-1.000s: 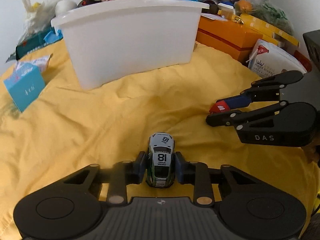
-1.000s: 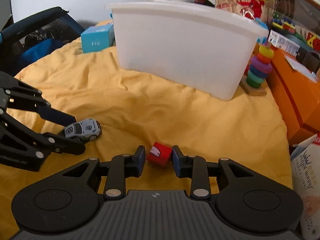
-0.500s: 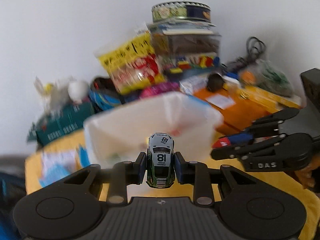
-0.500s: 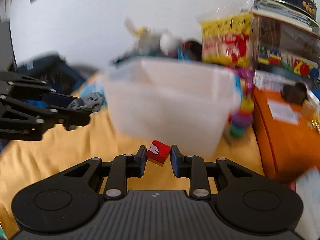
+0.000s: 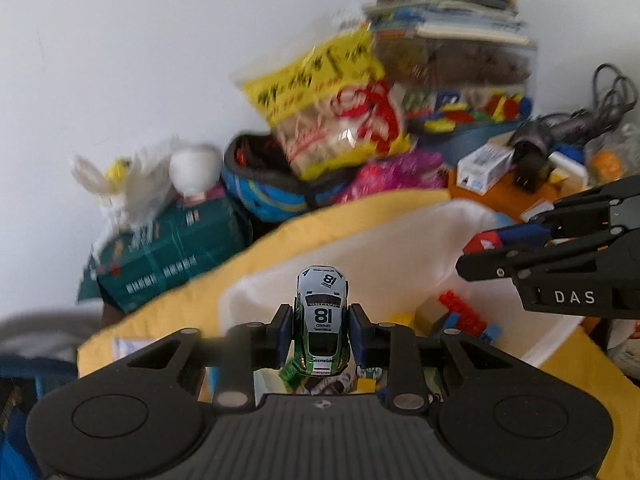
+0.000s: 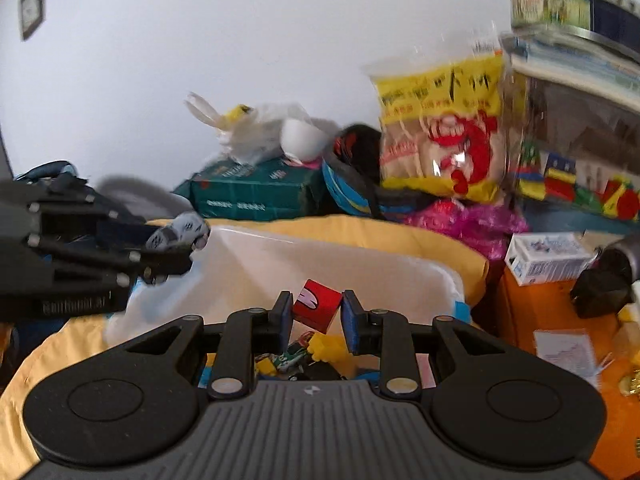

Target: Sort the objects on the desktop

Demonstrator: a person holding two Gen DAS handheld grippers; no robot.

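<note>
Toy race car (image 5: 321, 322), numbered 18, pinched between pads of left tool (image 5: 320, 334), held above white bin (image 5: 256, 292). Red cube (image 6: 317, 305) clamped in right tool (image 6: 315, 314), also over bin among mixed toys. Yellow cloth (image 5: 168, 312) beneath. Snack bag (image 6: 440, 128) behind.

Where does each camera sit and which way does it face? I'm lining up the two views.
Left wrist: on the left gripper, looking down along its fingers past the toy car into the white bin; the right gripper shows at right.
Right wrist: on the right gripper, looking past the red block into the same bin; the left gripper shows at left.
Shared: bin, yellow cloth, yellow snack bag.
</note>
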